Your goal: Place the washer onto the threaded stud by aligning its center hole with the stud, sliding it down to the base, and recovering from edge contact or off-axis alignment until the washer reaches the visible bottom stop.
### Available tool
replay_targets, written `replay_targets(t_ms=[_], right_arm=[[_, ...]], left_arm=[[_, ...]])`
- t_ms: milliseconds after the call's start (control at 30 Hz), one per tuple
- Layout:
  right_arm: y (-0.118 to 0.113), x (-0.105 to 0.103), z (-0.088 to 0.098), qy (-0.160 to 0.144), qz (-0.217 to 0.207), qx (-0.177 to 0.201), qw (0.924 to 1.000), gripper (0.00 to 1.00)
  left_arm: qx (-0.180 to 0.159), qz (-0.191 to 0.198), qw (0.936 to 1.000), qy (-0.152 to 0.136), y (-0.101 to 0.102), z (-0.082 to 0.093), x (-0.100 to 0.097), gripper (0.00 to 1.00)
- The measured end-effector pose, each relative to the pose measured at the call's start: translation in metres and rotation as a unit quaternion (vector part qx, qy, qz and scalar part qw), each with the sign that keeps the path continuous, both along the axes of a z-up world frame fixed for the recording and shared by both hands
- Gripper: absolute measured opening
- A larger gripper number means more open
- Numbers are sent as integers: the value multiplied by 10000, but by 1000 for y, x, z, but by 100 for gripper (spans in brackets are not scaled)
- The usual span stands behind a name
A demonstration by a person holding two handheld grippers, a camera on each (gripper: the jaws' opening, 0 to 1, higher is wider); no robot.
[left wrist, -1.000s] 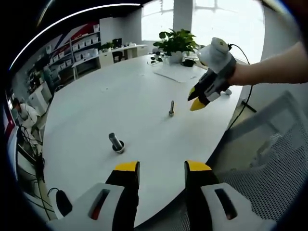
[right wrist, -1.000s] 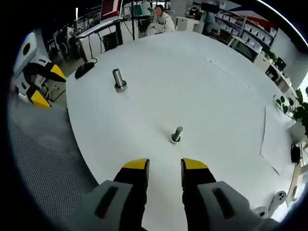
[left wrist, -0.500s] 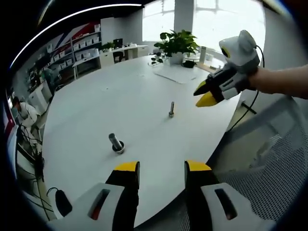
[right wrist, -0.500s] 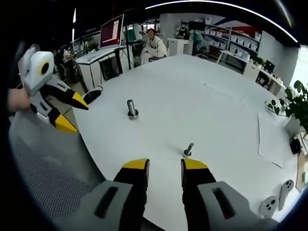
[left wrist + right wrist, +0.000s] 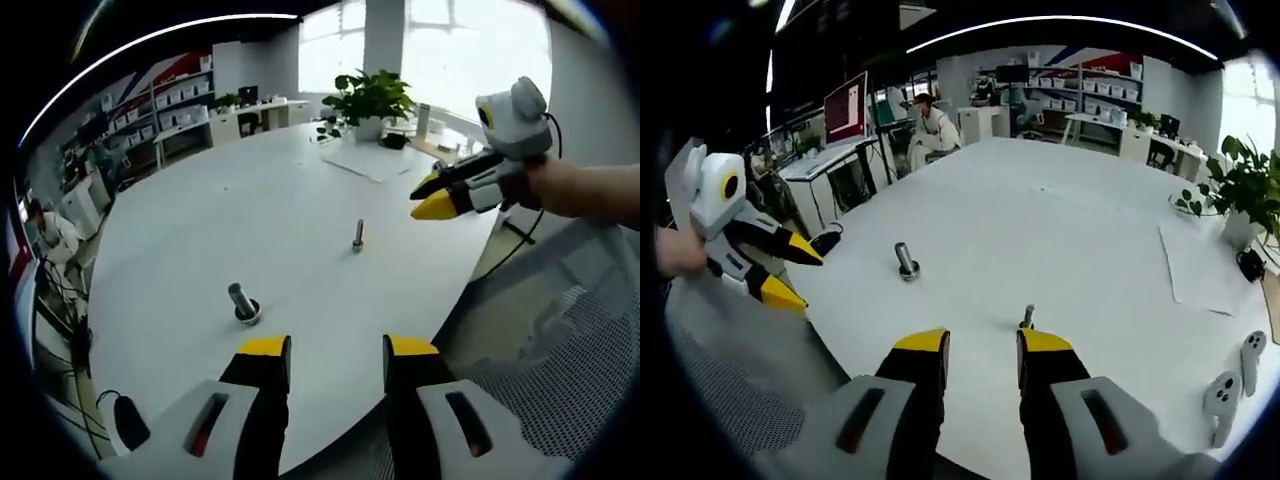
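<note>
While both grippers hang over the table (image 5: 200,210) edge, the left gripper (image 5: 327,350) is released, holding nothing; the right gripper (image 5: 983,345) likewise; the threaded stud (image 5: 357,235) stands upright mid-table — a second stud (image 5: 242,301) well apart; washer not discernible.

Left gripper (image 5: 336,348): jaws parted, nothing between them, held low and level. Right gripper (image 5: 981,344): jaws likewise parted and bare, gripped by a hand (image 5: 553,187), forearm extended.
</note>
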State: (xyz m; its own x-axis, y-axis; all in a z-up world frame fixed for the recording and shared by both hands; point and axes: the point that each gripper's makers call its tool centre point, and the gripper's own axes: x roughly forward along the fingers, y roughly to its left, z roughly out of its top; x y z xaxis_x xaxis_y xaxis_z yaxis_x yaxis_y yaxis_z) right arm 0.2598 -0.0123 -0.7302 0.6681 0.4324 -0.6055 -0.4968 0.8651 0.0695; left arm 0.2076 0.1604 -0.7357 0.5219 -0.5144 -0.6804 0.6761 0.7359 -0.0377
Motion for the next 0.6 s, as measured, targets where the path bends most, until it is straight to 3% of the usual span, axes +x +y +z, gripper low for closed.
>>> replay_targets(t_ms=[200, 500, 600], right_arm=[[-7, 4, 1, -99, -116, -133, 9998, 31], [-14, -5, -15, 223, -208, -313, 9990, 33], [-20, -5, -20, 368, -420, -181, 9983, 37]], left_arm=[[-10, 74, 10000, -10, 3, 1, 3, 35], [-101, 207, 9997, 24, 5, 1, 5, 35], [-107, 277, 9996, 37, 8, 1, 7, 36]])
